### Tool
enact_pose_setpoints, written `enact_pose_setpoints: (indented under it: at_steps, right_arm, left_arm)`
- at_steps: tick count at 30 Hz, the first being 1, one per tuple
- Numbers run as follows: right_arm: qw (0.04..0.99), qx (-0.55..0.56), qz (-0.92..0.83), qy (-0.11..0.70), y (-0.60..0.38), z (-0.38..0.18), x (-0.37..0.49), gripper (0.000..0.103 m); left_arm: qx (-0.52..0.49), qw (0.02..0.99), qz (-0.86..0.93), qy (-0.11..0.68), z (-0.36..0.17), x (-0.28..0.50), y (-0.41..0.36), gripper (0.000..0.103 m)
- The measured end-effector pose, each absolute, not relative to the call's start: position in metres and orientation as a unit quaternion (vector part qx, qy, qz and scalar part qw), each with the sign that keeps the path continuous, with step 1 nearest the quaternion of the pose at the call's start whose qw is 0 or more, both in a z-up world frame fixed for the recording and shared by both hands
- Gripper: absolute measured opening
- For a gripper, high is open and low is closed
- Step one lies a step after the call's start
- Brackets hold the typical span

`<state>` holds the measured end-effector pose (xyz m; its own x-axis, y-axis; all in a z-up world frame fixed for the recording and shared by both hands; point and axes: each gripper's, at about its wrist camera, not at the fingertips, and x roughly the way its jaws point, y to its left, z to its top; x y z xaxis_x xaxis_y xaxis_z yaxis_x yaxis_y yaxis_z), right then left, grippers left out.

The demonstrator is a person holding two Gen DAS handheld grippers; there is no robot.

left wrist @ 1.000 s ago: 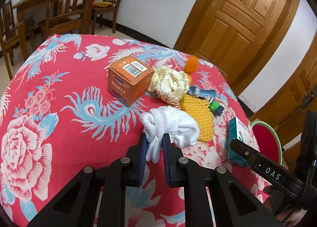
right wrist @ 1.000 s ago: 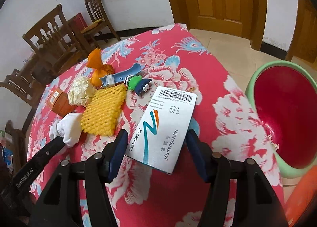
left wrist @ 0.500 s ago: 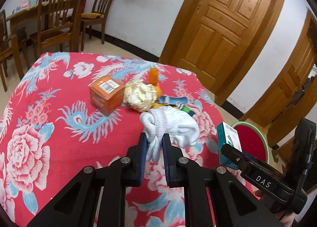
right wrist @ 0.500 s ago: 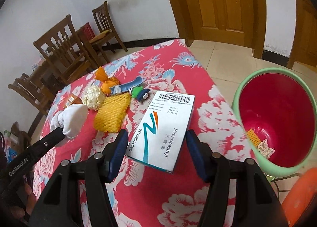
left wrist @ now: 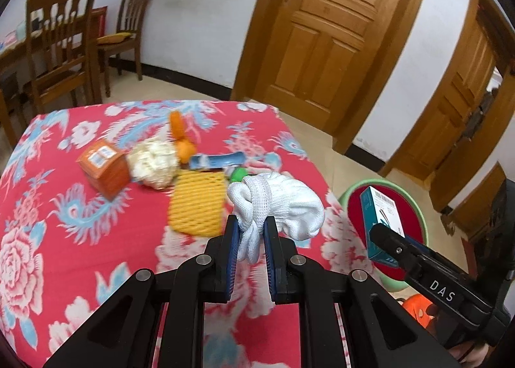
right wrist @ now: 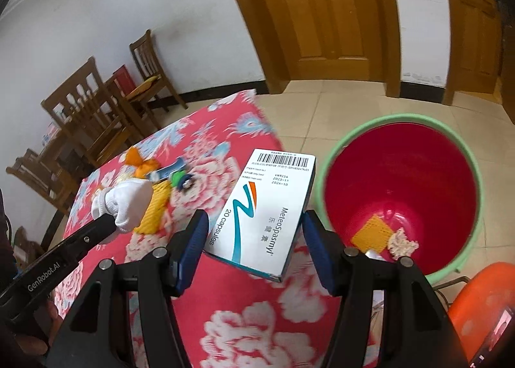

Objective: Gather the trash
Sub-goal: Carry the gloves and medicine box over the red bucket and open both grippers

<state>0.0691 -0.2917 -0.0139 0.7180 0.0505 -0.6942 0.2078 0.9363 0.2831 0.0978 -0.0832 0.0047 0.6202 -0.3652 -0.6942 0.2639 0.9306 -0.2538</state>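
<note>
White knitted glove (left wrist: pixel 280 207), bunched up, is clenched between the blue pads of the left hand-held gripper (left wrist: pixel 251 236) and hangs clear of the desk (left wrist: pixel 64 207), over its right edge. The right hand-held gripper (right wrist: pixel 252 239) grasps a white and teal capsule box (right wrist: pixel 267 207) by its long sides, the barcode end pointing away, just beside the rim of the red bucket with a green rim (right wrist: pixel 399 175) on the floor.

On the red flowered cloth lie a yellow foam net (left wrist: pixel 196 204), an orange carton (left wrist: pixel 104 165), a cream crumpled wad (left wrist: pixel 154 162), an orange scrap (left wrist: pixel 180 133) and a blue and green toy (left wrist: pixel 219 163), all near the far right corner.

Only the right wrist view looks into the bucket, where a yellow net piece (right wrist: pixel 371 233) and a pale wad (right wrist: pixel 402 241) lie at the bottom. Only the left wrist view shows the orange carton clearly.

A second ago the glove sat low over the cloth beside the yellow net and the box hung over the desk; both have since risen and shifted toward the bucket, which now fills far more of the right view.
</note>
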Motion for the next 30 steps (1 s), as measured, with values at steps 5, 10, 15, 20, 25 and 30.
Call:
enact_pose_setpoints:
  at_steps: [5,10,15,20,25,30]
  right_arm:
    - [0.909,0.185,-0.061,0.368,-0.315,-0.015,0.061,0.062]
    - [0.906,0.200,-0.076,0.365,-0.336,-0.019,0.055,0.062]
    - [0.903,0.213,-0.091,0.362,-0.354,-0.023,0.049,0.062]
    - [0.897,0.227,-0.105,0.363,-0.373,-0.029,0.044,0.062]
    - [0.889,0.244,-0.117,0.368,-0.391,-0.038,0.041,0.062]
    - [0.880,0.260,-0.133,0.374,-0.406,-0.048,0.040,0.062]
  left_arm:
    - [-0.046,0.896,-0.189,0.400,0.007,0.099,-0.110,0.015]
    - [-0.031,0.893,-0.200,0.403,0.007,0.101,-0.133,0.015]
    - [-0.017,0.889,-0.211,0.406,0.006,0.101,-0.155,0.015]
    - [-0.002,0.885,-0.221,0.411,0.003,0.103,-0.177,0.015]
    - [0.013,0.879,-0.232,0.417,-0.003,0.105,-0.200,0.015]
    - [0.027,0.873,-0.240,0.424,-0.010,0.108,-0.221,0.015]
